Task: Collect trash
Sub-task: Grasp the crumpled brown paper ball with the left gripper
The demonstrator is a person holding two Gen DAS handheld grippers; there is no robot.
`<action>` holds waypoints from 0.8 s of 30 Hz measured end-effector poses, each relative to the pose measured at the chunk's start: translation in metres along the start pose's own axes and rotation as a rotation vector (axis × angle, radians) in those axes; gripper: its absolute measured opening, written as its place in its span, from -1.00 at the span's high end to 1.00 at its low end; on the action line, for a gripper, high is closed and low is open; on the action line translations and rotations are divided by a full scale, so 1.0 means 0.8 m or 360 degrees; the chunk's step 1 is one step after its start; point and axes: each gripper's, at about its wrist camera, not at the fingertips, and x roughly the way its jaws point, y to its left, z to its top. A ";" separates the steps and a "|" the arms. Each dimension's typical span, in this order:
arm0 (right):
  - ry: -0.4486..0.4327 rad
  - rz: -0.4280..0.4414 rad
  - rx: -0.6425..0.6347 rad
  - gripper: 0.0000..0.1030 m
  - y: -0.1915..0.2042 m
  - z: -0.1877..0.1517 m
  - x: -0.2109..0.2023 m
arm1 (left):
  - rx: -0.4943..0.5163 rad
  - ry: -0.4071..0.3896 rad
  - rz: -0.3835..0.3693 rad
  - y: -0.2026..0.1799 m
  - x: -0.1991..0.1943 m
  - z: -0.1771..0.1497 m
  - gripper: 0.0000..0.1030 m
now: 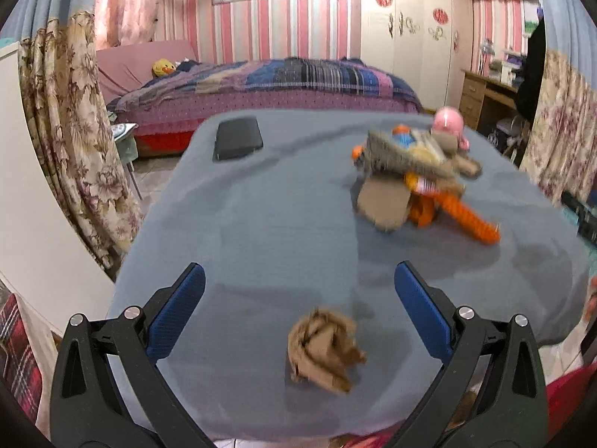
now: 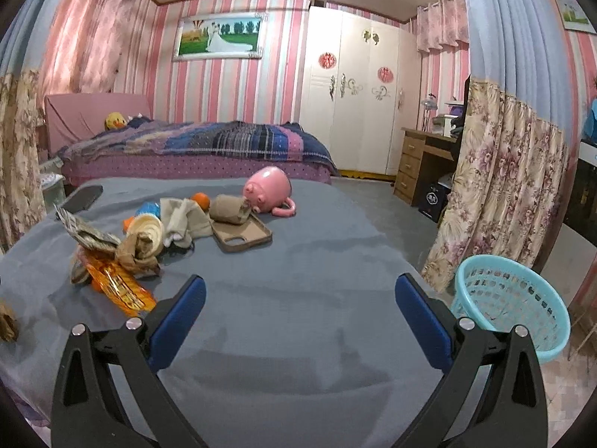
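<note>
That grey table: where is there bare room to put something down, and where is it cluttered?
The bare stretch lies in front of the right tool, running to the table edge beside the blue basket. There is another patch between the black phone and the crumpled brown paper. The crowded part is the trash pile, reaching to the pink pig mug.

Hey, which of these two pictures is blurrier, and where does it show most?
Left wrist view is blurrier: the clutter pile and crumpled brown paper are motion-smeared, though the gripper's jaws look sharp. Right wrist view is crisp, the pink pig mug and blue basket clear; both bend at the fisheye edges.
</note>
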 end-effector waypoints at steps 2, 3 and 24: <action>-0.0005 -0.0029 -0.0014 -0.92 0.001 -0.002 -0.003 | 0.0017 0.0033 -0.0001 -0.003 0.004 -0.012 -0.90; -0.0011 -0.0041 -0.0016 -0.92 0.001 -0.003 -0.004 | 0.0018 0.0049 -0.0005 -0.004 0.006 -0.019 -0.90; 0.0163 0.0105 0.0041 -0.92 0.015 -0.012 0.011 | 0.0070 0.0093 -0.0122 -0.007 0.027 -0.020 0.03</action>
